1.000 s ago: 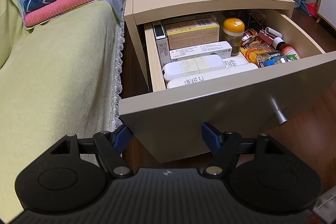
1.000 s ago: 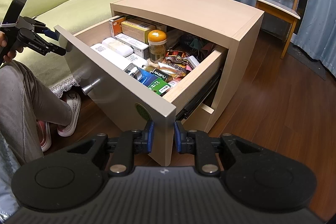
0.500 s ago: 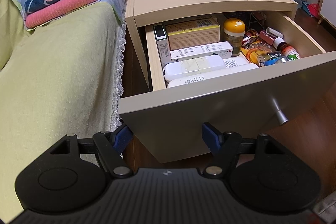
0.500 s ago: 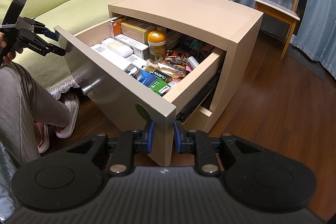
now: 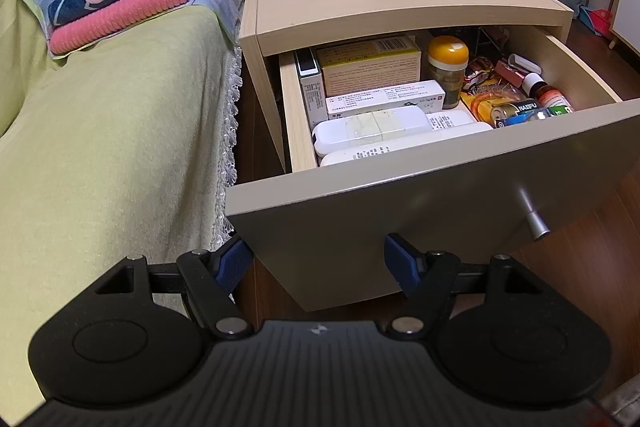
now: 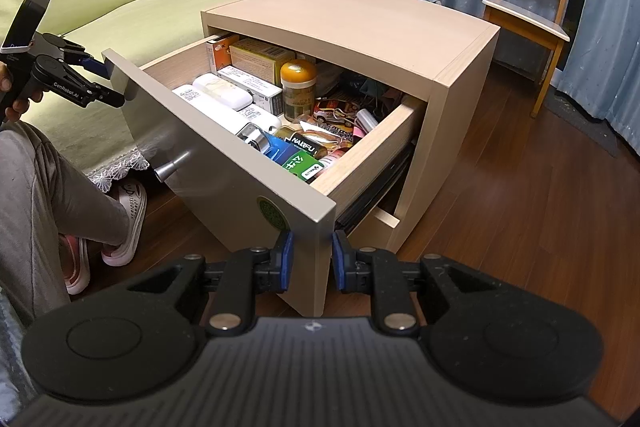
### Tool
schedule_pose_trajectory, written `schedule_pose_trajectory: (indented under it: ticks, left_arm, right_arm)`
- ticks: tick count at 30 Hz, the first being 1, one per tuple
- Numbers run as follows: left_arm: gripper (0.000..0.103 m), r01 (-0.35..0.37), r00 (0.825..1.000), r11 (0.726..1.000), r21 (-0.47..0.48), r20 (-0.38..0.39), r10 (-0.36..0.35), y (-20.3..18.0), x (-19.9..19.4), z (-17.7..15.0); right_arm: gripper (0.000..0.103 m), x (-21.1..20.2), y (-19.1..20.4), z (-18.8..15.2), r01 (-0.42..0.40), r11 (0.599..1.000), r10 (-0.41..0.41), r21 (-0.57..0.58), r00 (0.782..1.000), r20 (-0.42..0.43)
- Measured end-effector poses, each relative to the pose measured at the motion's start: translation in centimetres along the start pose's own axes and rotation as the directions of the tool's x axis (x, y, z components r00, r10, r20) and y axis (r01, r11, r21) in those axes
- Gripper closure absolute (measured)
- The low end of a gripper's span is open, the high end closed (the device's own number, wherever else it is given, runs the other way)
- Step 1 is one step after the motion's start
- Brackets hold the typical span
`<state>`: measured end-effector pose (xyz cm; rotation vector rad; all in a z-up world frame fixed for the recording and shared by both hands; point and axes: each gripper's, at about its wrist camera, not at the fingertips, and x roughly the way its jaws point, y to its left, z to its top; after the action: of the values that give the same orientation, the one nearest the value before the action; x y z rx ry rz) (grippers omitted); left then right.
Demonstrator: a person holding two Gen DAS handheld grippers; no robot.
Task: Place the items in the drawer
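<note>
Nothing has shifted; right claw [image 6: 311, 259] pinches the drawer front [image 6: 224, 163]; left claw [image 5: 318, 263] gapes wide, empty.

the drawer [image 6: 240, 163] slides slightly further back into the nightstand [image 6: 360, 23] than a second ago, so less of its contents shows past the top edge. the right gripper [image 6: 312, 259] moves with the front panel's corner.
</note>
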<state>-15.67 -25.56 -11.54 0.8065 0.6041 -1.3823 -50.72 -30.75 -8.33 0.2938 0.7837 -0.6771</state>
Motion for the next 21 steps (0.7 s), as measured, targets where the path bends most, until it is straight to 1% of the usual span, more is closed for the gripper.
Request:
schedule_pose_trajectory:
  ticks: [21]
  left_arm:
    - [0.03,-0.006,1.0,1.0,-0.004,0.006,0.006,0.0,-0.05,-0.15]
  right_arm:
    - [0.085,0.05,0.03,0.08,0.013,1.0,-0.013,-0.007,1.0,0.008]
